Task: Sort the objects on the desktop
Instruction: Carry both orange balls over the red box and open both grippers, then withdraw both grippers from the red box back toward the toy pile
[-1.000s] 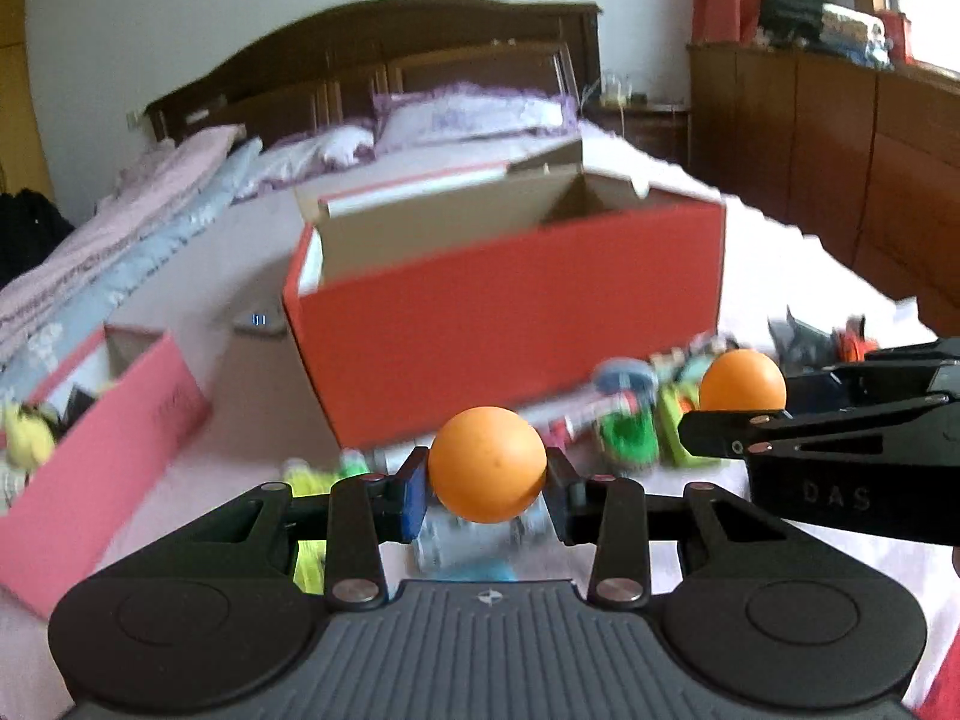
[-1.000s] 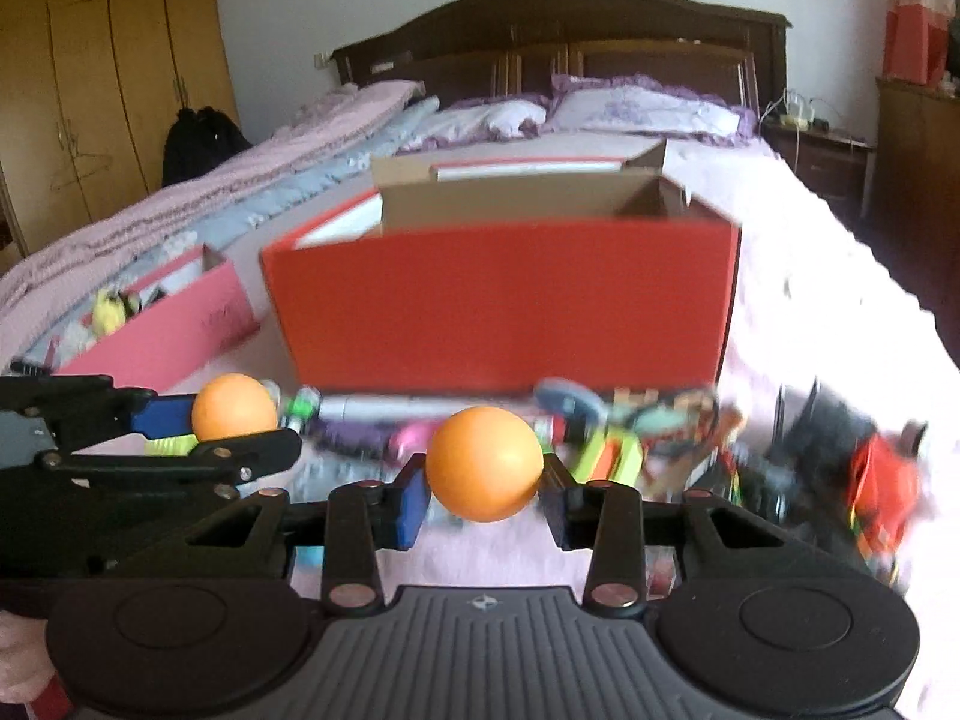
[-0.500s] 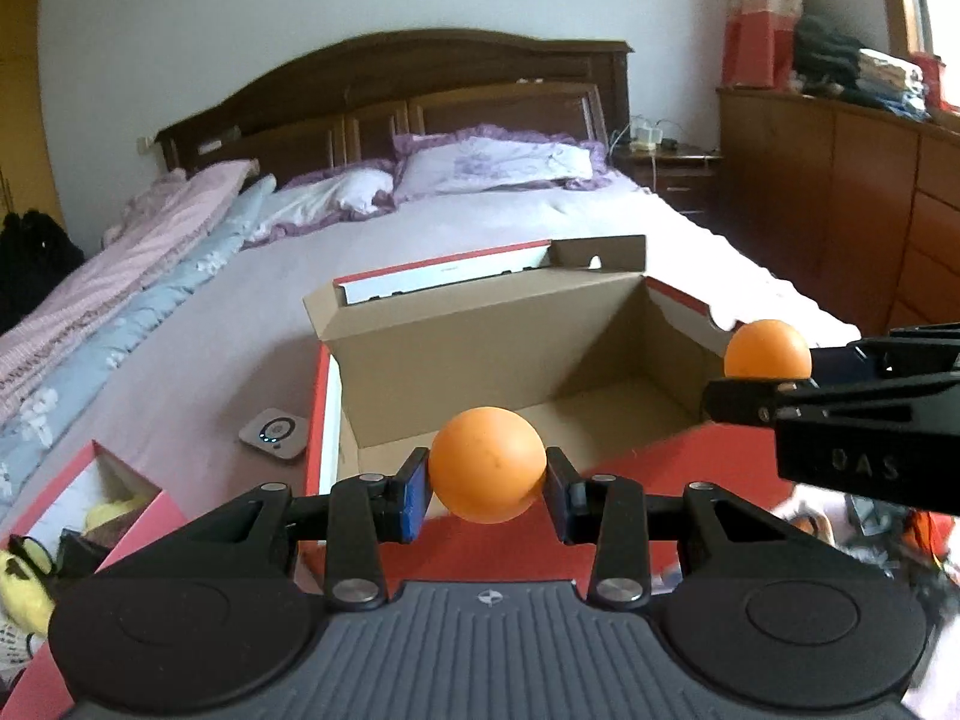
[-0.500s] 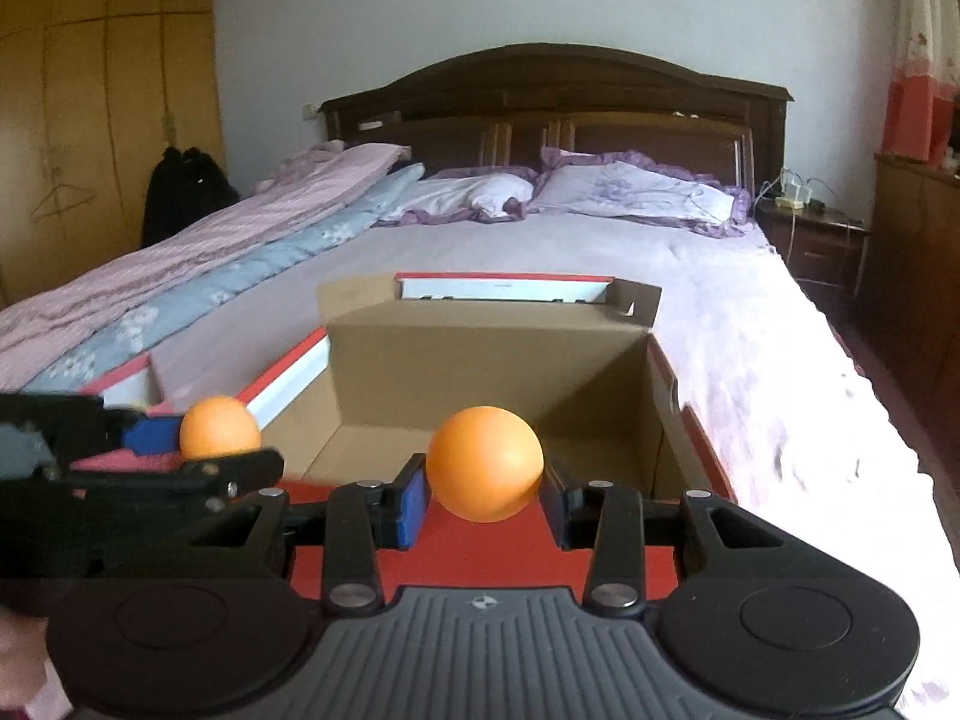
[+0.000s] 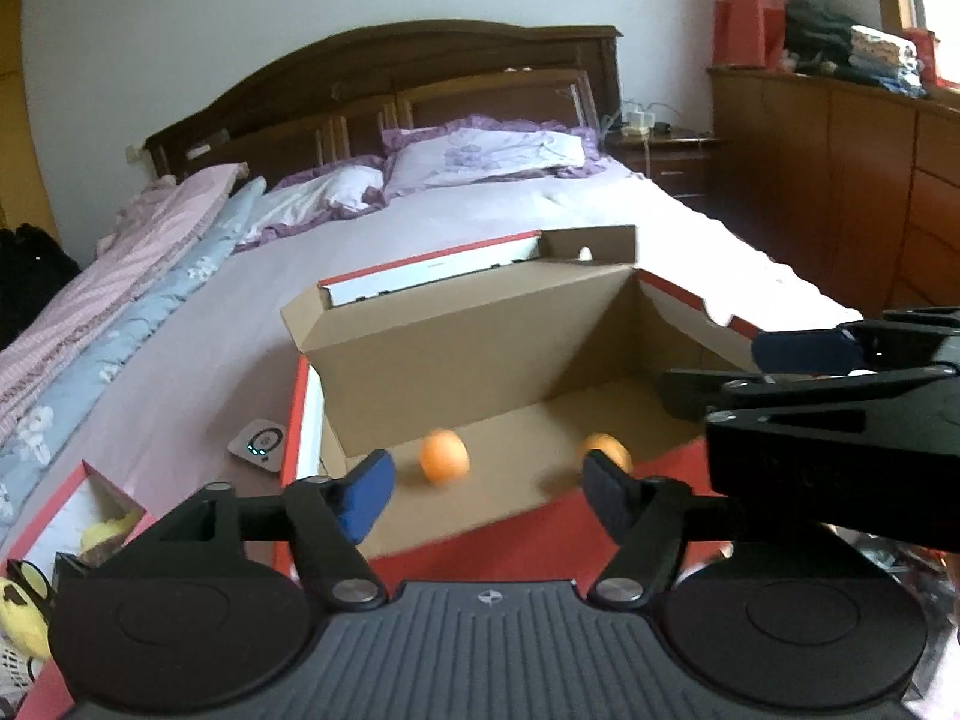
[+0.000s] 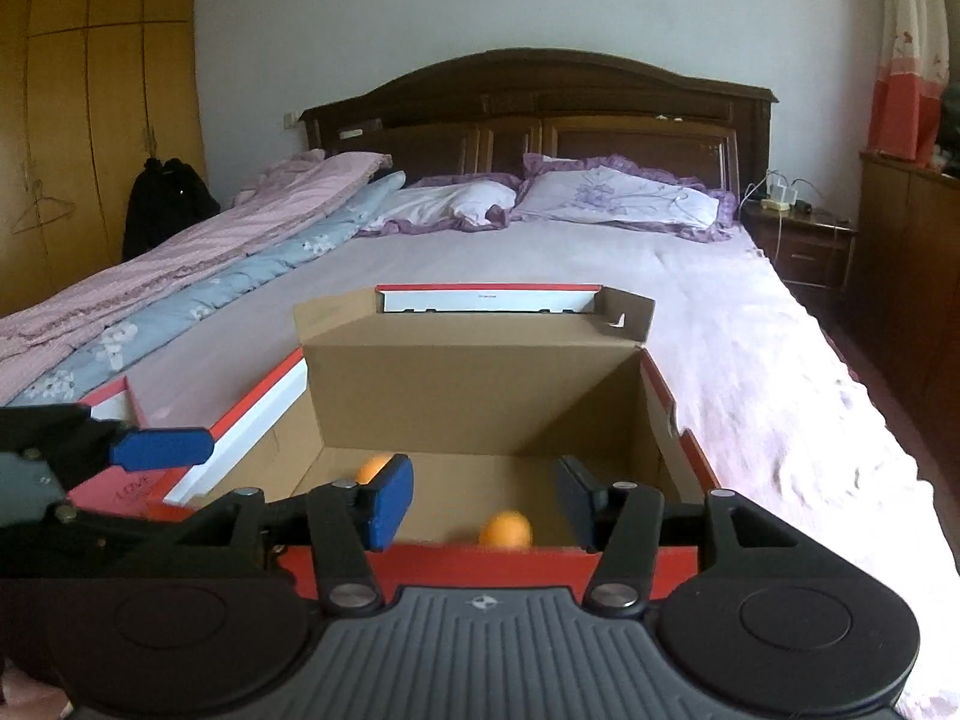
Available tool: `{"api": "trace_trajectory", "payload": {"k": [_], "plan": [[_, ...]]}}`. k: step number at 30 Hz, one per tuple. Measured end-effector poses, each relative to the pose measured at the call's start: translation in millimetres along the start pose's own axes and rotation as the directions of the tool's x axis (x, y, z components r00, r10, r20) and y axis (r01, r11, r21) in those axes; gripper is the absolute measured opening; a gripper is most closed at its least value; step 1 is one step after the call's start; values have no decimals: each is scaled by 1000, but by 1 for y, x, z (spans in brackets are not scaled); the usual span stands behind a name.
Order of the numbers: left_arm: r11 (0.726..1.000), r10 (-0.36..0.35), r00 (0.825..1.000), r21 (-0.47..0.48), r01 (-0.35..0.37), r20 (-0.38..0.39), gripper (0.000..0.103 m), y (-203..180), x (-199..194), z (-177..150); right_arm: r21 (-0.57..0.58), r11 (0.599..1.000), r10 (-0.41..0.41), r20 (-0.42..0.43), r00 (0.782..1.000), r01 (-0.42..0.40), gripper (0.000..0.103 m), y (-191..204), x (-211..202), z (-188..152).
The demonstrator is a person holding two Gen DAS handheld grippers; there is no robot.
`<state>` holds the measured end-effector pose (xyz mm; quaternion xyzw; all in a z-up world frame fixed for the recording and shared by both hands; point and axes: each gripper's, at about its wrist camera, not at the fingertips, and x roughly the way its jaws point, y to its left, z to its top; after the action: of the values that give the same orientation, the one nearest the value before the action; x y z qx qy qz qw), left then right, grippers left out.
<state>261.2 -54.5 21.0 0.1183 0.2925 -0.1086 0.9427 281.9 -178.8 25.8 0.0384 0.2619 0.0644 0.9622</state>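
Inside red box [image 5: 540, 534], two orange balls [image 5: 443, 456] [image 5: 606, 447], left gripper [image 5: 487, 489] and right gripper [image 6: 486, 495] jaws just opening, spread, empty

Two orange balls [image 5: 443, 463] [image 5: 606, 449], two boxes [image 5: 480, 330] [image 5: 66, 510], two pillows [image 6: 624, 201] [image 6: 456, 204], two grippers [image 5: 486, 495] [image 6: 486, 501].

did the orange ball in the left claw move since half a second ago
Yes. The left claw has just been opening, and its orange ball has dropped from between the fingers onto the floor of the red box.
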Motion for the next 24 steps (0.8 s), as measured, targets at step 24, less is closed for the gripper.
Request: {"api": "trace_trajectory", "payload": {"k": [24], "plan": [[991,-8,989,-134,-12,-146,88,2,-67,-126,-11,1000,21,-159,987,-23,58,15,-107,-148]]}}
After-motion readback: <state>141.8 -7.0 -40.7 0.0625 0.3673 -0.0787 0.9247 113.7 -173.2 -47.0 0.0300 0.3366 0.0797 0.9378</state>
